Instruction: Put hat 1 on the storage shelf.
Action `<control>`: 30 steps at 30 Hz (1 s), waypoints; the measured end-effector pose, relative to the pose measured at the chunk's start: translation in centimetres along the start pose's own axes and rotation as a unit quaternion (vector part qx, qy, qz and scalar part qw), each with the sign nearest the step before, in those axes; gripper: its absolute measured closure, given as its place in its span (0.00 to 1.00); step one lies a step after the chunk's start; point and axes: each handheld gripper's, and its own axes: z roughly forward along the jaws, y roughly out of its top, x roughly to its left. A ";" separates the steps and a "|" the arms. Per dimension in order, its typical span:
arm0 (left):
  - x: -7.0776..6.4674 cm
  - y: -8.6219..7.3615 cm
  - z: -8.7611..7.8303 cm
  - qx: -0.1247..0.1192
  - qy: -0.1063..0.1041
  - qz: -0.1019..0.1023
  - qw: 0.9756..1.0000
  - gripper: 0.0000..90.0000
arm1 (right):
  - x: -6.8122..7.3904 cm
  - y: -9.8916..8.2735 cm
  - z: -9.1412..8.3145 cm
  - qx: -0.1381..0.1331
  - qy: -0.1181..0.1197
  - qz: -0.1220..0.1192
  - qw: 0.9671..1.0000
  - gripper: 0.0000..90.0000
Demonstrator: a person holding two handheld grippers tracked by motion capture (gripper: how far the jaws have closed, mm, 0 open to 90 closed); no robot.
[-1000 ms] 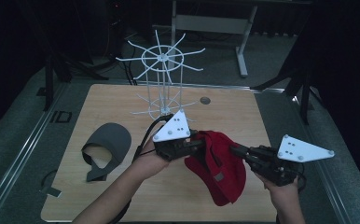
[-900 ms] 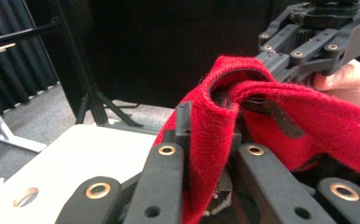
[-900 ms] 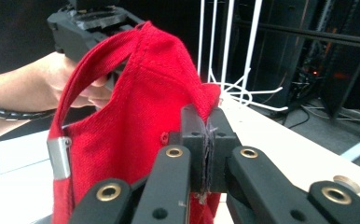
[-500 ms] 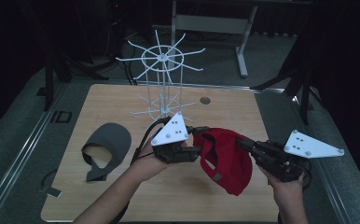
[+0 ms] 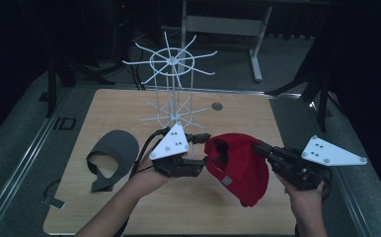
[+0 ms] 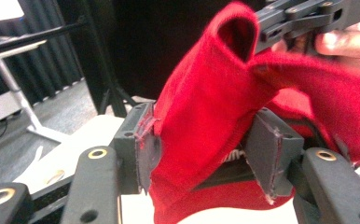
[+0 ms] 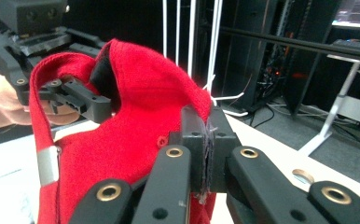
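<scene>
Above the middle of the wooden bench [image 5: 104, 207], a red cap [image 5: 243, 170] hangs between the two hand-held grippers. On its right side the right hand-held gripper [image 5: 259, 147] has its jaws squeezed tight on the cap's edge, the red cloth pinched between the pads. On its left side the left hand-held gripper [image 5: 202, 148] has just been opening its jaws; they stand about half apart with a fold of the cap between them, one pad against the cloth and the other just clear of it. Near the bench's left edge lies a grey cap [image 5: 110, 157]. Behind the grippers stands a white wire rack [image 5: 171, 79]
</scene>
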 end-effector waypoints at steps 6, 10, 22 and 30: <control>1.0 -1.4 -1.2 0.002 0.029 -0.021 0.999 0.53 | -0.4 0.4 -0.6 -0.010 -0.010 0.006 1.000 0.98; 1.1 -2.6 -2.0 0.001 0.033 -0.029 0.999 0.53 | -0.9 0.6 -0.7 -0.015 -0.021 0.014 1.000 0.98; 0.7 -7.6 -3.7 0.015 0.026 -0.050 0.998 0.53 | -2.9 2.4 -0.5 -0.028 -0.057 0.032 0.997 0.98; 0.7 -11.0 -4.5 0.014 0.019 -0.084 0.996 0.44 | -4.2 4.4 0.4 -0.039 -0.076 0.036 0.996 0.98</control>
